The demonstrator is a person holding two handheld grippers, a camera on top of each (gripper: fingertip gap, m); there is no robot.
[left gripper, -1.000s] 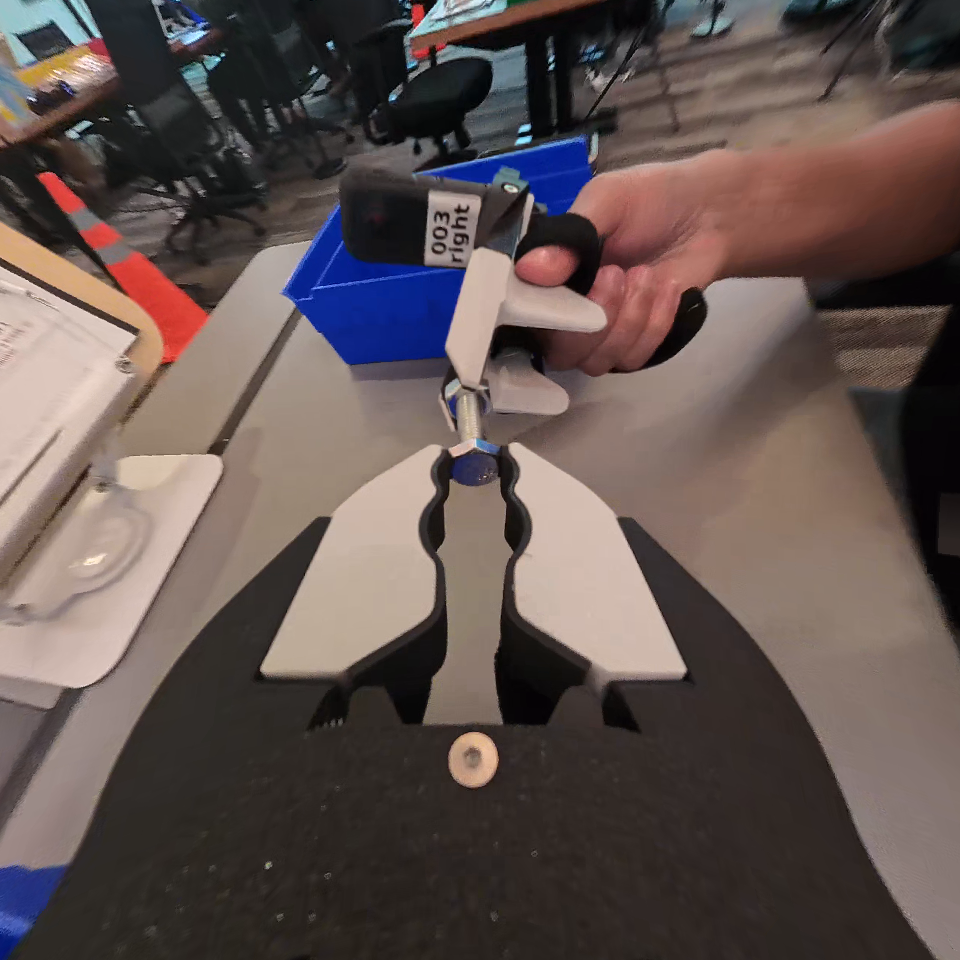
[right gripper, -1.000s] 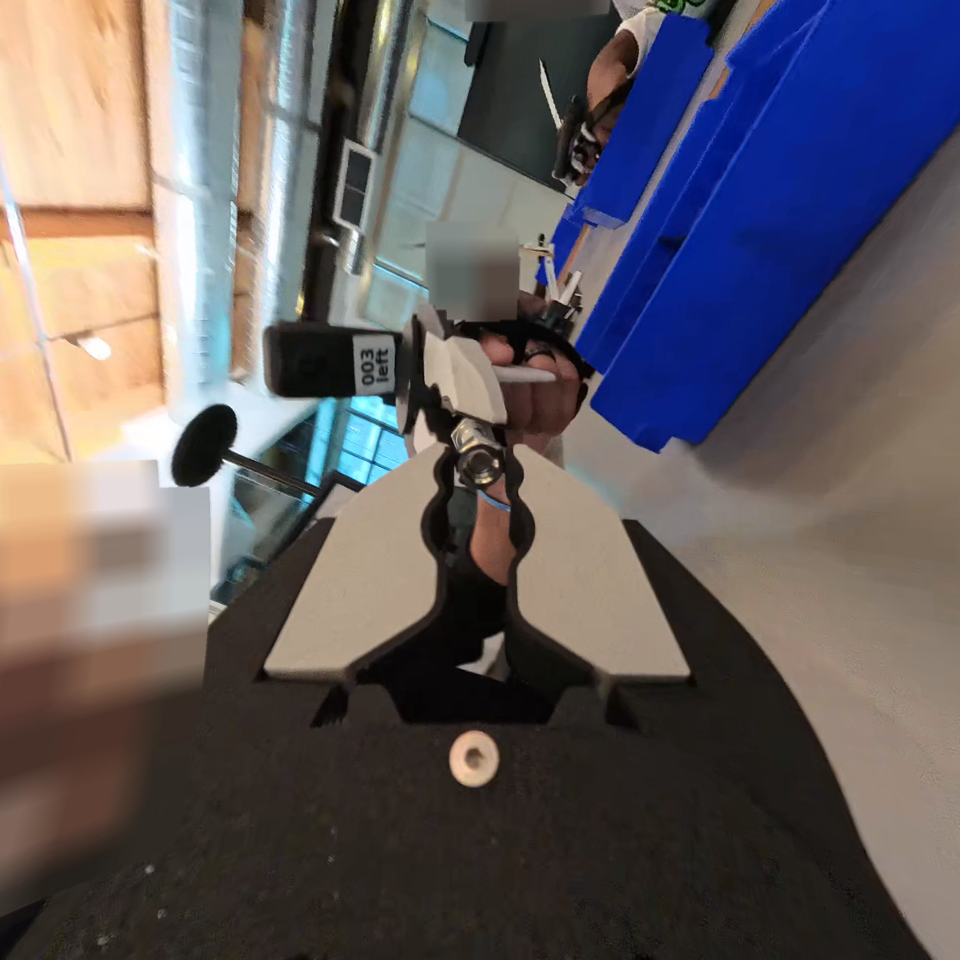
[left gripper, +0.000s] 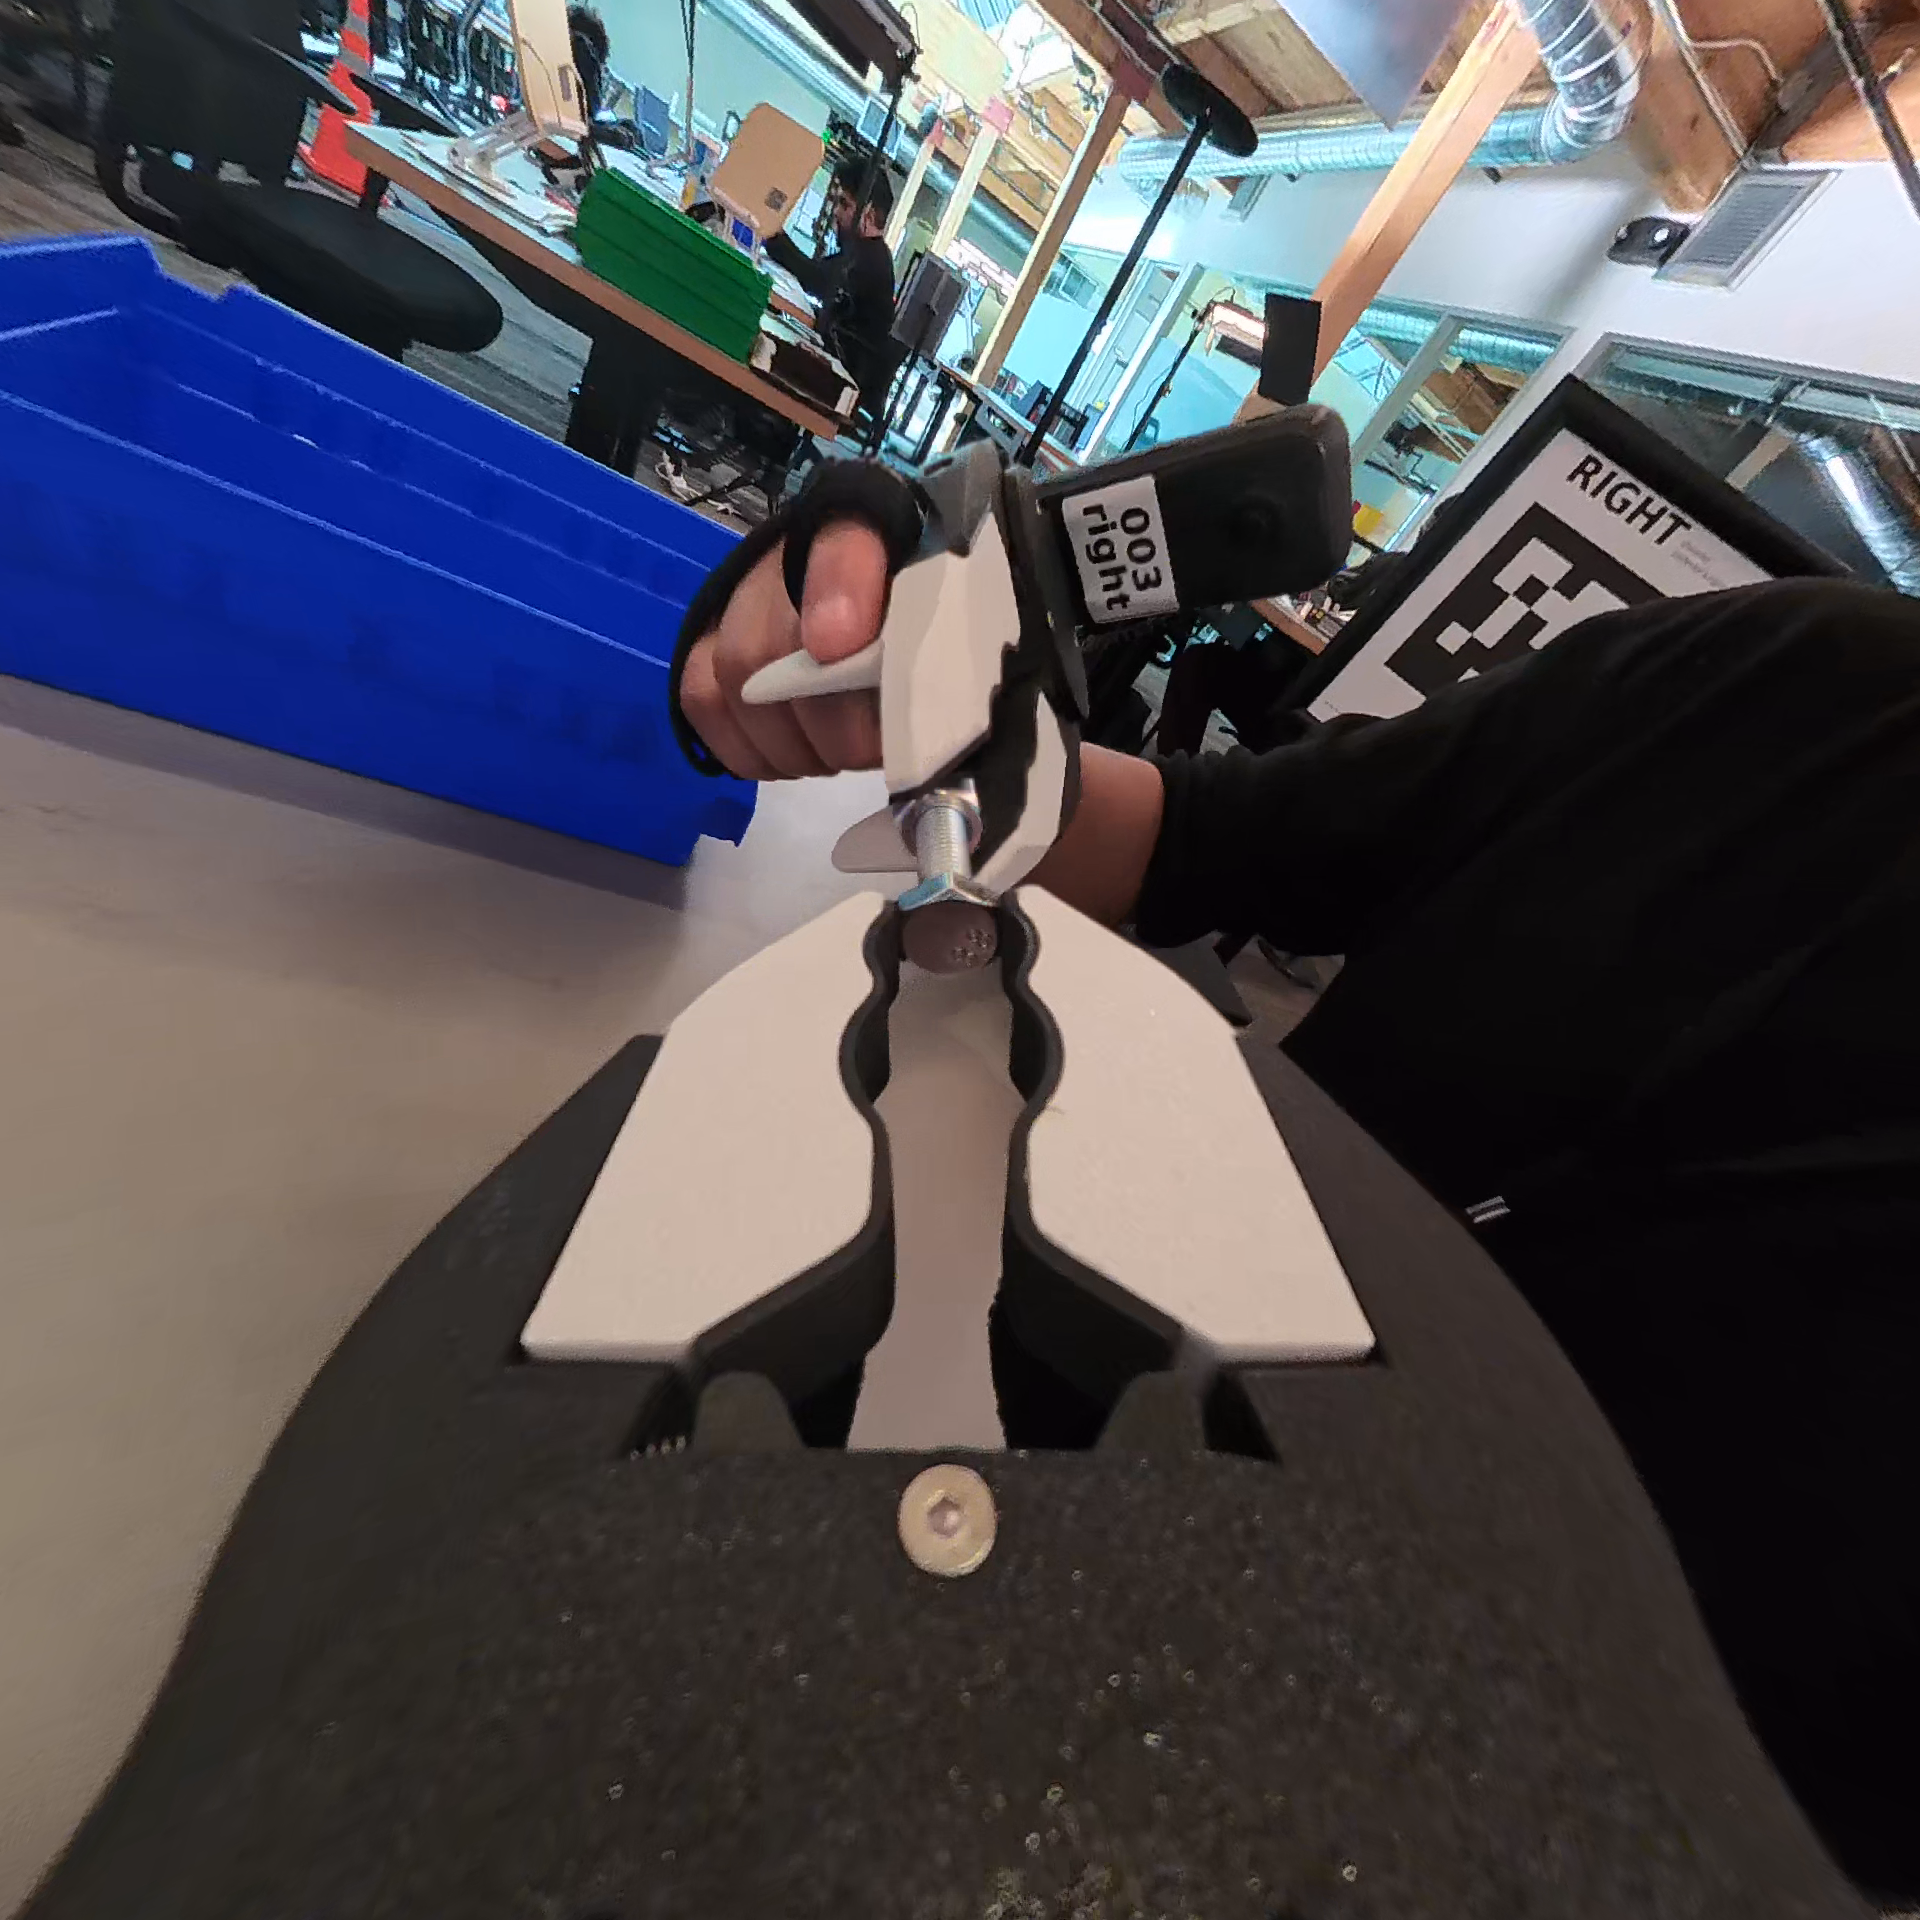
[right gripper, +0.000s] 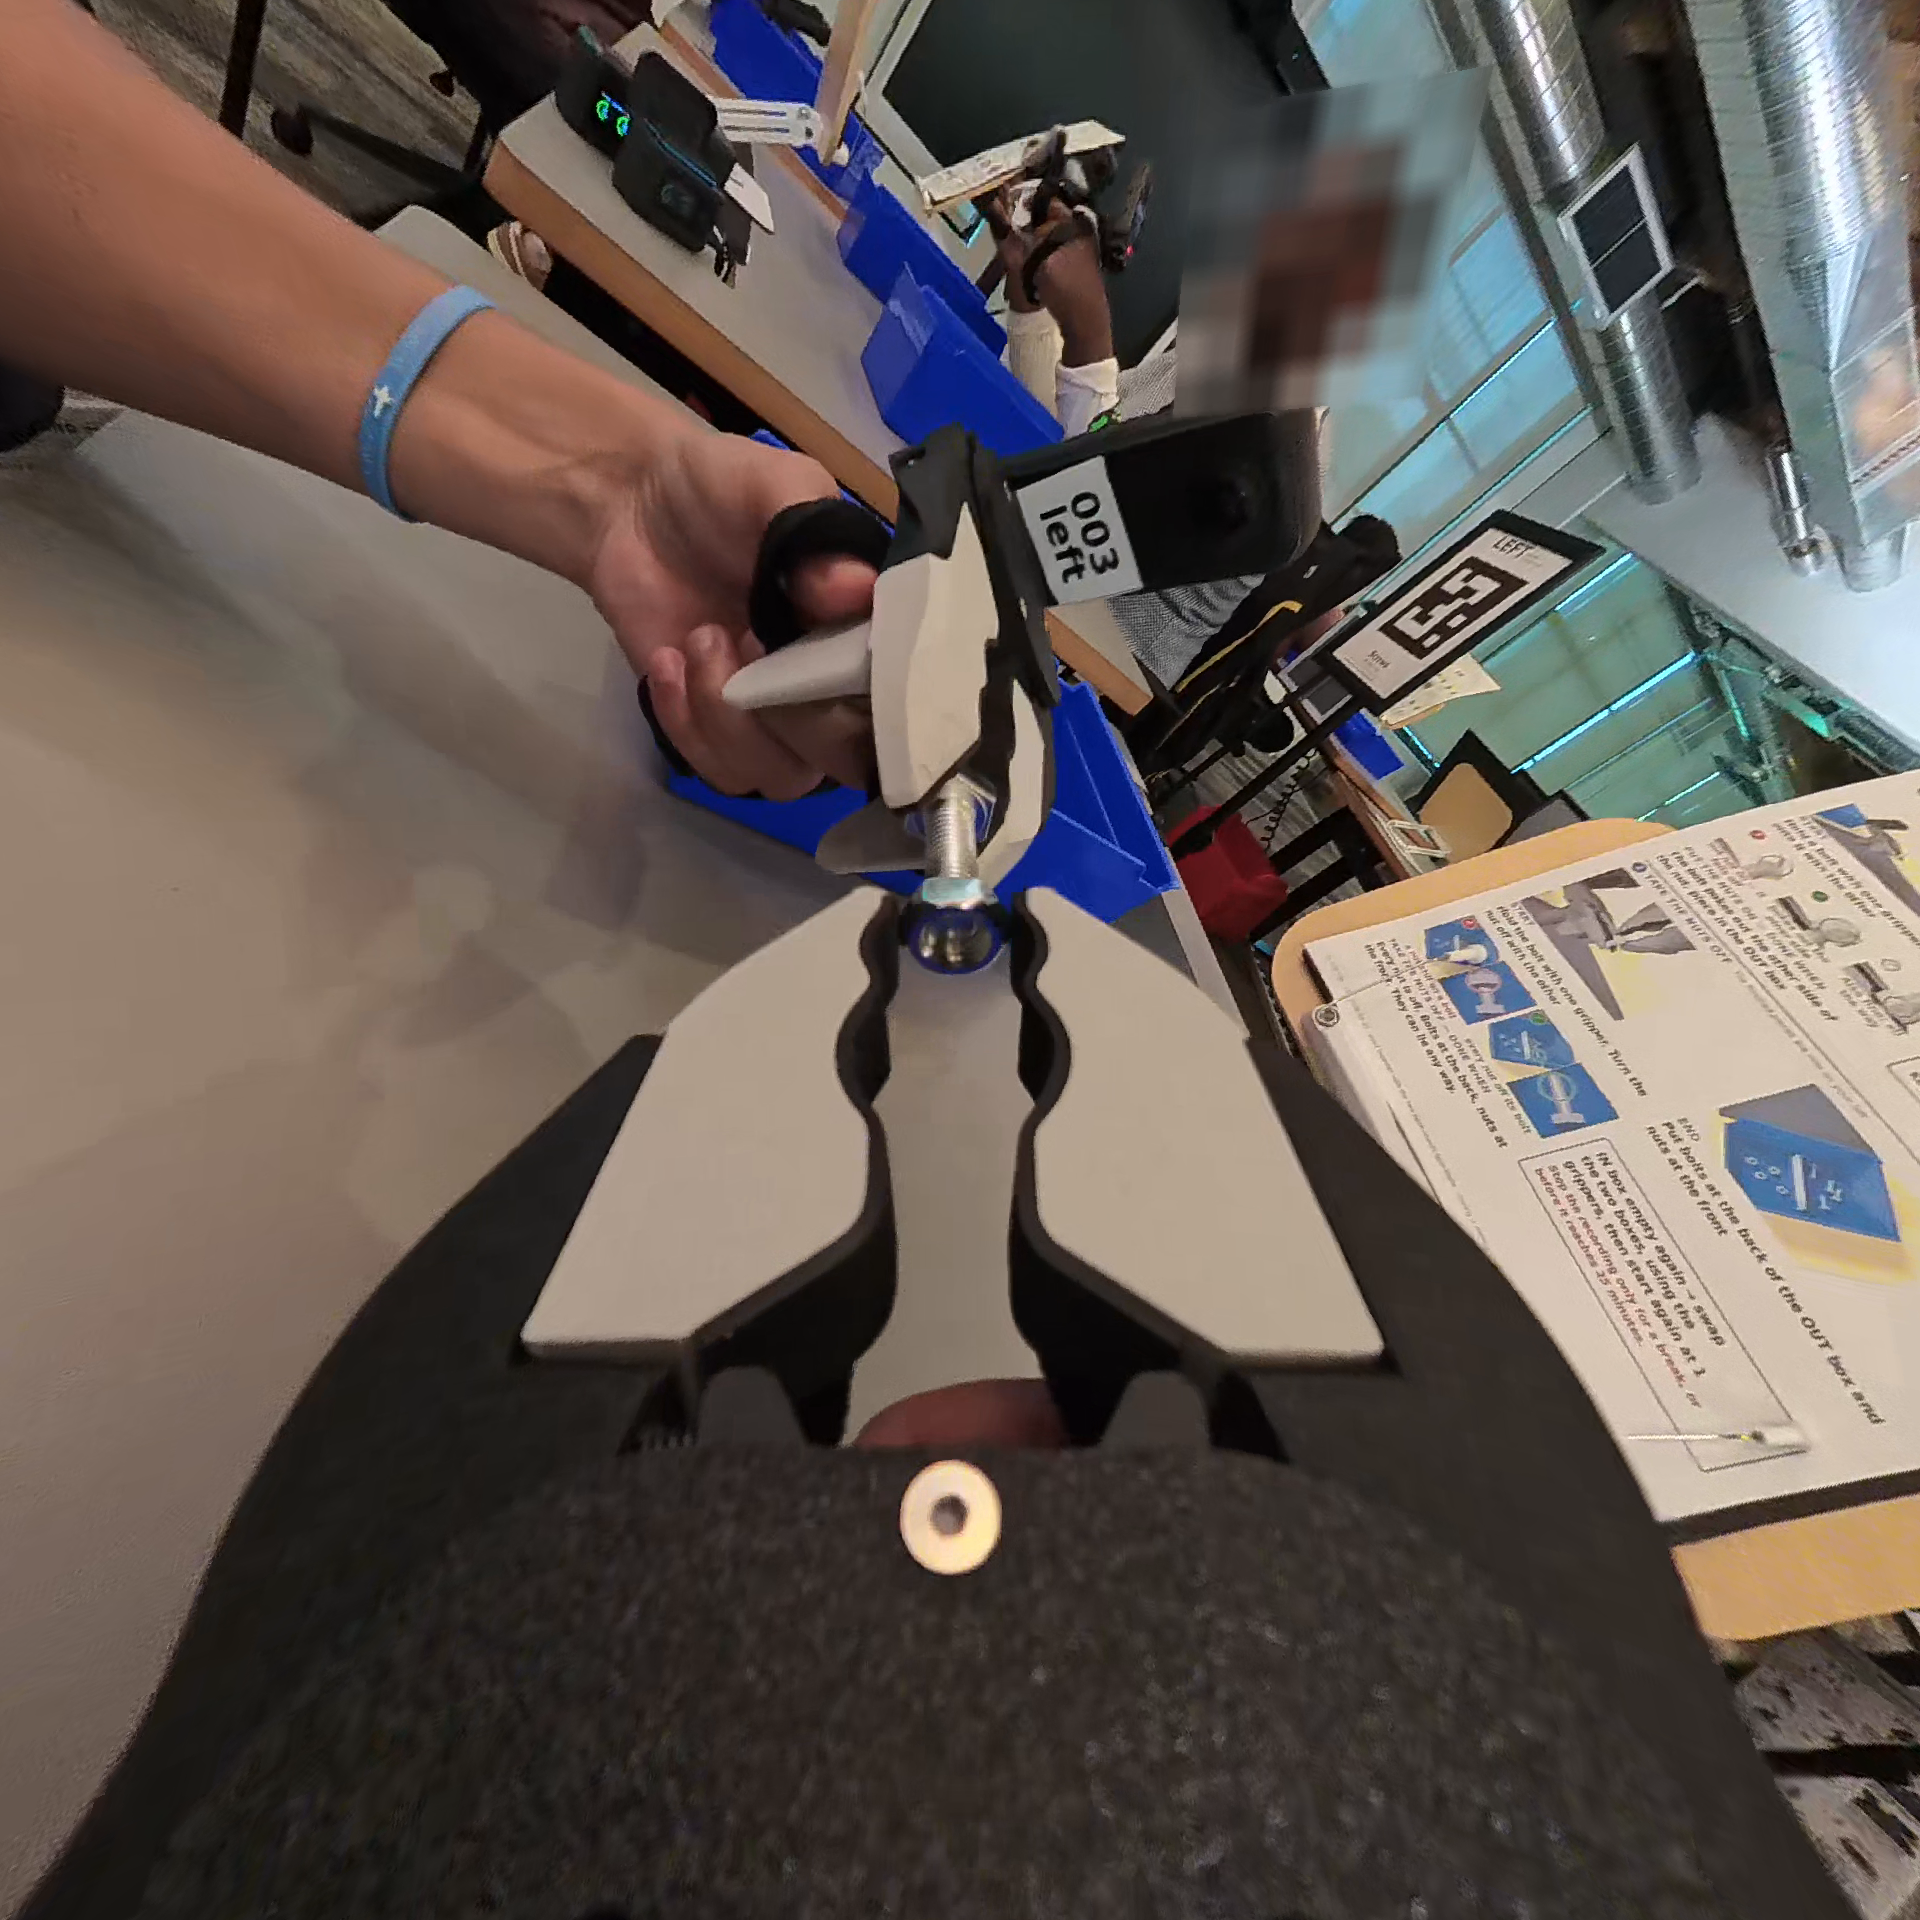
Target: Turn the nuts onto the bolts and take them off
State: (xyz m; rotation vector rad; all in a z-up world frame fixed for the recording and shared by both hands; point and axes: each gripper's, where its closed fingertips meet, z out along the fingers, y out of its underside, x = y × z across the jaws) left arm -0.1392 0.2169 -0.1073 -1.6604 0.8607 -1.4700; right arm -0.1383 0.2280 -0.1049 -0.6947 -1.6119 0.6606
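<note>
Nut (right gripper: 951, 935) pinched by right tongs (right gripper: 951, 920), left tongs (left gripper: 948, 930) clamp bolt (left gripper: 943, 842) head; nut near shaft end, spinning unfinished.

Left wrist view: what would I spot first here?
The shiny bolt in the middle, pinched at both ends. The left gripper grips its head up close, and the right gripper grips the far end from above. After that, the big blue bin at the left.
</note>
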